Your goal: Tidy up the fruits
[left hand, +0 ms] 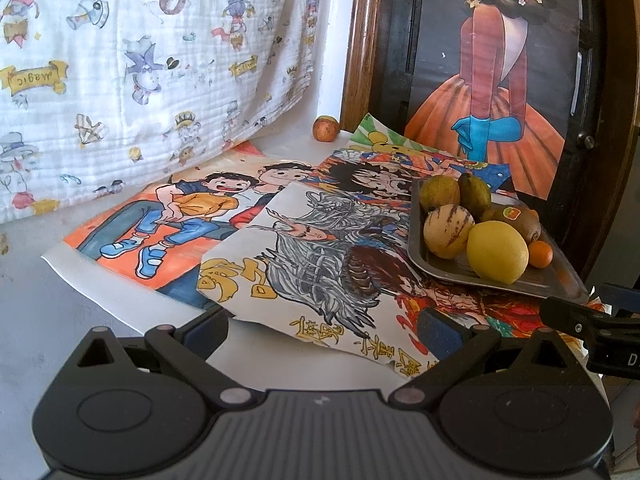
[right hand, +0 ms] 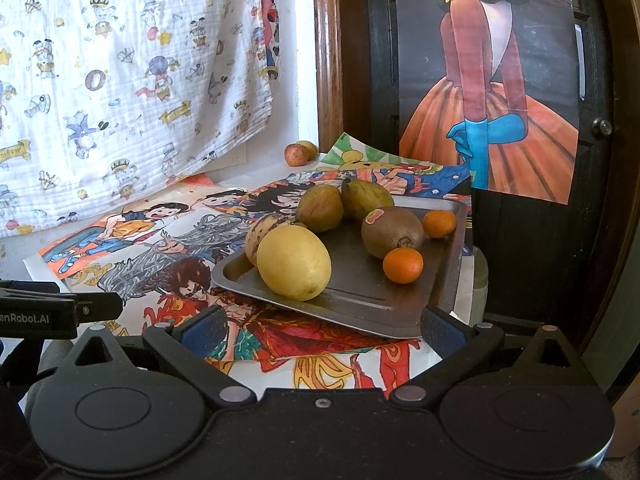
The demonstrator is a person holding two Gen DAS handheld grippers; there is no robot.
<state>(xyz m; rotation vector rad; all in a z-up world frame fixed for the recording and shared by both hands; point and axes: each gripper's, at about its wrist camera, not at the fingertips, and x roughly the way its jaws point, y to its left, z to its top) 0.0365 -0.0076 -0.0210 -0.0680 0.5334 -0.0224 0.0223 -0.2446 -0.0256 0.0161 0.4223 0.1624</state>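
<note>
Both grippers, left (left hand: 322,332) and right (right hand: 322,330), jaws apart, holding nothing. Tray (right hand: 360,300) at 12 o'clock of the right gripper holds lemon (right hand: 294,266), kiwi (right hand: 392,232), tangerines. Loose apple (left hand: 325,129) on the counter, 12 o'clock, far back.

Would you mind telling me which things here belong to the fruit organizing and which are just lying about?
Job: metal tray; on it a lemon, kiwi, two pears, two small oranges, striped melon; loose fruit at the back.
Lying about: drawings, poster, printed cloth.
</note>
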